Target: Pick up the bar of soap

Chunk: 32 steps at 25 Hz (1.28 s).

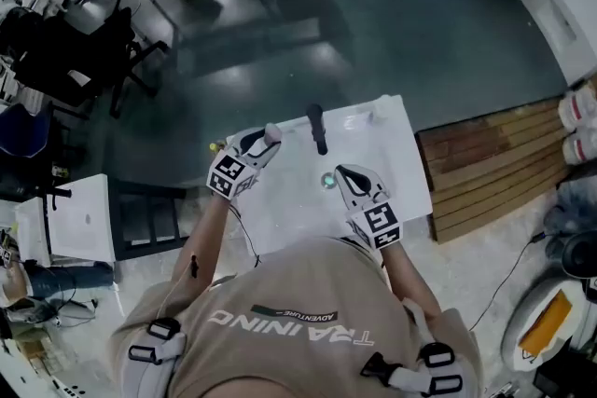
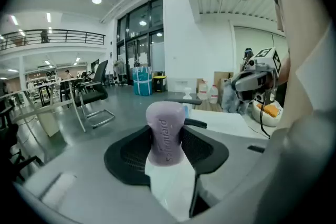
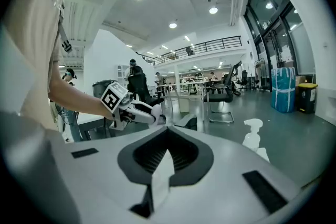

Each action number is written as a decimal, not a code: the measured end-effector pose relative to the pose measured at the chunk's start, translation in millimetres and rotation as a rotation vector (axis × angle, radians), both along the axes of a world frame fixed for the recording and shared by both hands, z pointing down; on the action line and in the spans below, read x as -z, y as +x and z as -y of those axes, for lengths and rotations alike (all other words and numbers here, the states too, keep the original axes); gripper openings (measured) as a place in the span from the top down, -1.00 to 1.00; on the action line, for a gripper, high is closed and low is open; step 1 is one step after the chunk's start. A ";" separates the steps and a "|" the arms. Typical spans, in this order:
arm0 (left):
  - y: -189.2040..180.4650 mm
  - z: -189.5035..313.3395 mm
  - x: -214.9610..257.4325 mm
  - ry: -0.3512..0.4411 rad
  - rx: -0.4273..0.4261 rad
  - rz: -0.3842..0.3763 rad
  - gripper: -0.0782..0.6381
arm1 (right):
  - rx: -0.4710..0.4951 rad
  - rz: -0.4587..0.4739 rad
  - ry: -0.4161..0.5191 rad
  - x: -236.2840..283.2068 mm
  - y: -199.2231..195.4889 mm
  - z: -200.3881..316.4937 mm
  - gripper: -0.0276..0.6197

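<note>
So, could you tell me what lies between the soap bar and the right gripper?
Head view: a black elongated object and a small green item on the white table.

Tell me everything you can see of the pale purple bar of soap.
The pale purple bar of soap is a smooth, rounded oblong with lettering moulded along its face. It sticks out endwise from the left gripper, clamped between its black jaws and held clear of the white table. Nothing else touches it.

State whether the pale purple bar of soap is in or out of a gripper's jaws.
In: the left gripper clamps the bar of soap on both sides.
</note>
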<state>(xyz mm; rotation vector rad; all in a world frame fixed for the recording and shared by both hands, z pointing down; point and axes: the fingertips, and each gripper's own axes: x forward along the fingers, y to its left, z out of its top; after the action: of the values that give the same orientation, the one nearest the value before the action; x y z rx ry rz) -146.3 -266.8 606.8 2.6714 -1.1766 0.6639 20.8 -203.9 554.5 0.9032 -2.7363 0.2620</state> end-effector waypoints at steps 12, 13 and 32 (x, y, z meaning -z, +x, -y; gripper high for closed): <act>-5.5 -34.5 96.2 0.131 0.119 -0.223 0.28 | 0.051 0.026 0.079 35.4 -9.6 3.4 0.92; -5.7 -37.0 105.1 0.145 0.126 -0.233 0.28 | 0.053 0.027 0.084 39.3 -11.1 5.2 0.92; -41.9 -63.5 189.7 0.272 0.308 -0.338 0.28 | 0.064 0.121 0.207 113.1 -44.8 40.2 0.92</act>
<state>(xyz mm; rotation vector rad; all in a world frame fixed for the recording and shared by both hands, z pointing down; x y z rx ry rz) -188.2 -203.3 417.0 2.5744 -1.6160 0.0021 -24.0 -244.1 441.3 0.8745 -2.9402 0.0214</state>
